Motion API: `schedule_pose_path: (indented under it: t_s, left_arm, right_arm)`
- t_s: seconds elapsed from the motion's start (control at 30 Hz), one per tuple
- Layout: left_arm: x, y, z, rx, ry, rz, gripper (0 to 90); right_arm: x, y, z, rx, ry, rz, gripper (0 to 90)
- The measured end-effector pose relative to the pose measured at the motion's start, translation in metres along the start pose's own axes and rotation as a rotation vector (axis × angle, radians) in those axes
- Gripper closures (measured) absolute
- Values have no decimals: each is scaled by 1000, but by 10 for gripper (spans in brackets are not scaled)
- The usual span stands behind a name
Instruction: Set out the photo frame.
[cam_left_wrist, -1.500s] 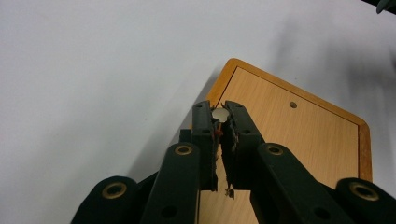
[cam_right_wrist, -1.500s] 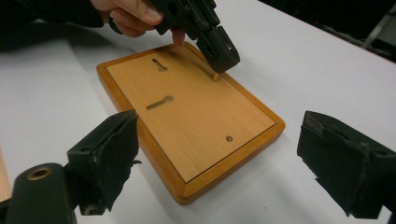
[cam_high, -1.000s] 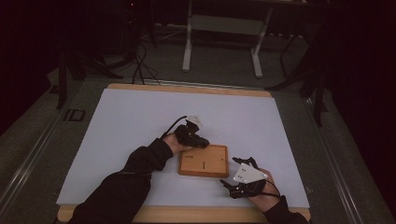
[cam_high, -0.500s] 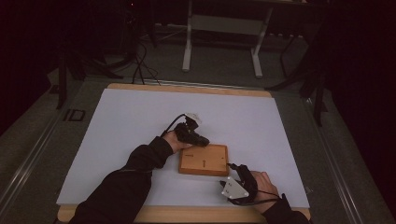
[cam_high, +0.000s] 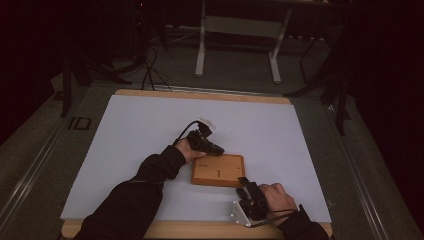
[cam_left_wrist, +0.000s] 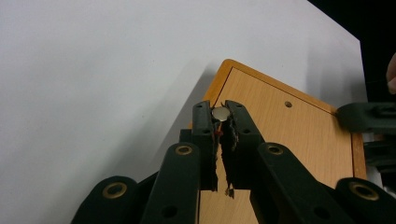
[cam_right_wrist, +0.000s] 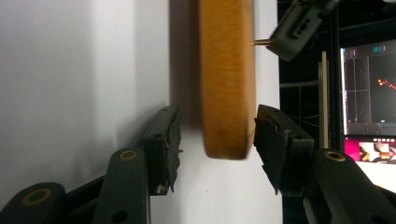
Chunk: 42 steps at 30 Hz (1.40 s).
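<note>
While the left gripper (cam_left_wrist: 222, 122) stays clamped tight on a small metal pin (cam_left_wrist: 221, 113) and holds it over the wooden board (cam_high: 218, 170), the right gripper (cam_high: 248, 192) has come in low at the board's five o'clock corner, and its jaws have just been closing around that edge. In the right gripper view the board's edge (cam_right_wrist: 226, 84) stands between the two black pads, with a clear gap at the pad on the table side and only a sliver at the other, so the jaws straddle the wood without yet pressing on it. The board lies flat on the white sheet (cam_high: 150, 130), a little toward five o'clock from the table's middle, and the left gripper leans over its eleven o'clock corner. By my reading the work is at an early stage: the pin is picked up and poised, the steadying grip on the board is nearly made, and seating the pin in a hole (cam_left_wrist: 288, 104) remains to be done. I judge that hole to be a possible target, though which hole is meant I cannot tell. The pin's length is hidden between the left pads, showing only its round end. The dim high view blurs the board's surface marks, and the right gripper view cuts off most of the board.
</note>
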<state>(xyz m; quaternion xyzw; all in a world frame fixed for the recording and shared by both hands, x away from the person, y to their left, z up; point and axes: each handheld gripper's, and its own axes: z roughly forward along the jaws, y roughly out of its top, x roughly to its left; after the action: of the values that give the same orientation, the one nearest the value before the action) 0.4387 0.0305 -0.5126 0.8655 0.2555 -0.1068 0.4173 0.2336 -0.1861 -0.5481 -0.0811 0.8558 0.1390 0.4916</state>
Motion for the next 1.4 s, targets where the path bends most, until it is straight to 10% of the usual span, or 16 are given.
schedule_pose_path:
  t_s: [0.47, 0.83, 1.17, 1.23, 1.4]
  left_arm:
    - [-2, 1, 0, 11, 10, 8, 844]
    - [-5, 6, -1, 39, 33, 55, 832]
    - [-19, 2, -27, -72, 69, 142, 387]
    - [-22, 0, -32, -102, 101, 166, 173]
    - [-29, -10, -42, -143, 145, 211, 63]
  right_arm:
    - [9, 2, 8, 31, -99, -141, 662]
    - [8, -2, 9, 23, -117, -159, 674]
    - [0, -3, 6, 7, -104, -135, 687]
    - [-6, -3, 4, 0, -85, -120, 689]
    - [-16, -2, 2, -7, -46, -98, 691]
